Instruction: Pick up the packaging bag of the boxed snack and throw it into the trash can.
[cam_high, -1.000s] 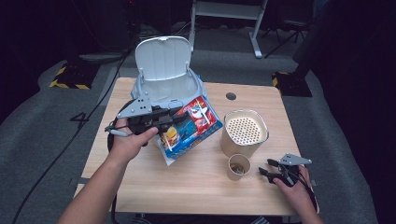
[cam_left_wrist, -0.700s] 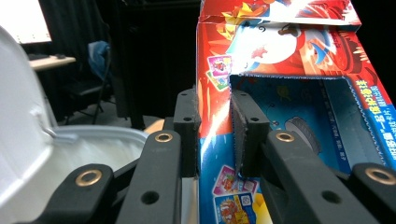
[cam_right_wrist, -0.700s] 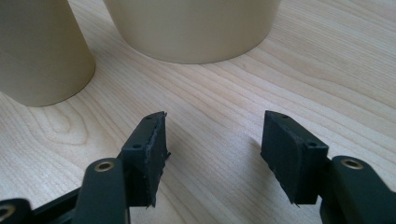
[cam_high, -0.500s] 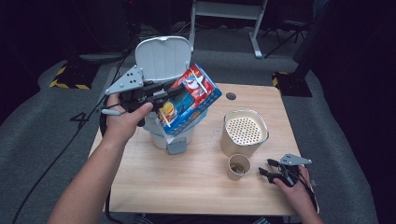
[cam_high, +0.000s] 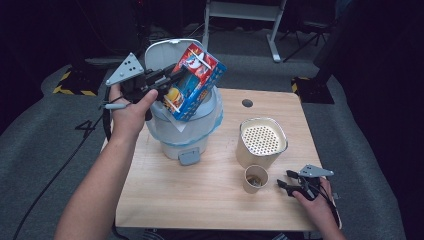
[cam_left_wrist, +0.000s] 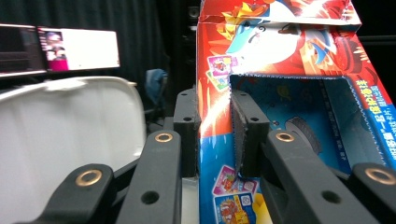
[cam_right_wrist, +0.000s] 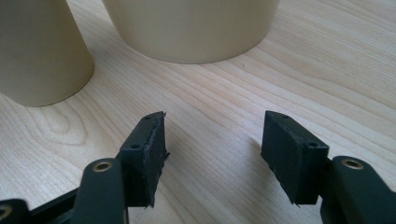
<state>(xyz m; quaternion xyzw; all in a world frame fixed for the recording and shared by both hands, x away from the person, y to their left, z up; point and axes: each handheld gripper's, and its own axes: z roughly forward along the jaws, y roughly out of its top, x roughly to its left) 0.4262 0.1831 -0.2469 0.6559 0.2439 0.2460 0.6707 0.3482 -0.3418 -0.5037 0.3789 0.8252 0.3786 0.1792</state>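
1. Two grippers in play. My left gripper (cam_high: 167, 80) has its jaws clamped on one wall of a red-and-blue carton (cam_high: 192, 80), one pad outside and one inside the cut-out window; the left gripper view shows both pads pressed flat on the cardboard.
2. Carton sits tilted in the air above the open bin (cam_high: 185, 125), just in front of the raised lid (cam_high: 155, 50).
3. My right gripper (cam_high: 290, 182) rests low on the table (cam_high: 200, 200), jaws partly apart with nothing between them, bare wood showing in the gap. Small cup (cam_high: 255, 177) just beside it, larger perforated-top canister (cam_high: 262, 142) behind that.
4. Step in hand, as I judge it: drop the carton into the bin. I would bring it over the middle of the opening, clear of the lid and rim, tip the long end down, then release only once it is inside the liner.
5. Risk: thin card wall may buckle or slip, so keep the grip steady.
6. Surface: pale wood table with a round cable hole (cam_high: 247, 103). Room dark, grey floor, yellow-black tape (cam_high: 75, 87) at left, metal frame (cam_high: 245, 20) behind.
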